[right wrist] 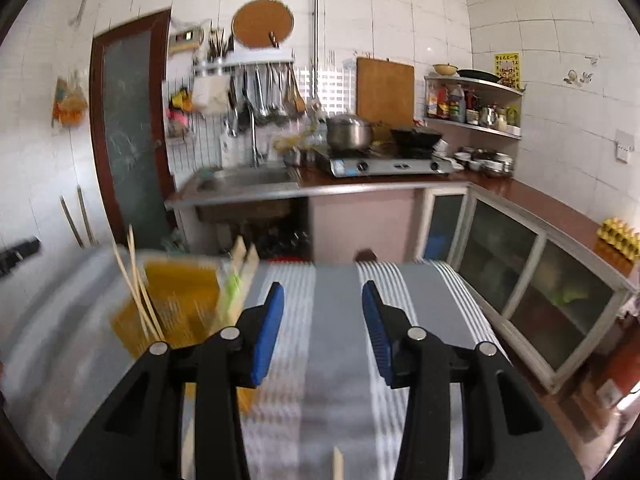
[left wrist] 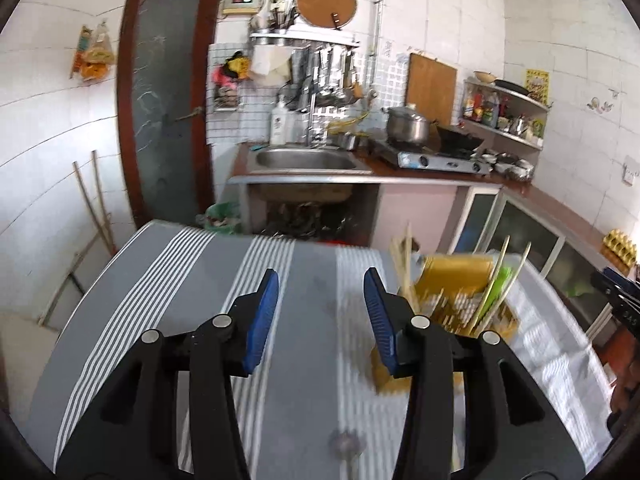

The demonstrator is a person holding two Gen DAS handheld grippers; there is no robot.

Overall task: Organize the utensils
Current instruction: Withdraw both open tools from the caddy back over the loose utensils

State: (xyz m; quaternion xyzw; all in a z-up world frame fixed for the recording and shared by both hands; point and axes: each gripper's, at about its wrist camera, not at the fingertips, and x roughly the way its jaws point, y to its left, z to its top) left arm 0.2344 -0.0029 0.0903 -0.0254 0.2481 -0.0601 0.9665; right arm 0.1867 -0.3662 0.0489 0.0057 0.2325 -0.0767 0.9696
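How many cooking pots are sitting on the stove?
2. A shiny steel pot with a lid sits on the left burner of the silver gas stove, and a black wok sits on the right burner. More cookware may be hidden behind them.

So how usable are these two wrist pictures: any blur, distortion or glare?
Left wrist view: yellow utensil holder and striped cloth are motion-smeared, while the gripper's fingers stay sharp. Right wrist view: the same smear on the holder and cloth. Both have fisheye bending of the wall tiles and dark corners; no harsh glare.
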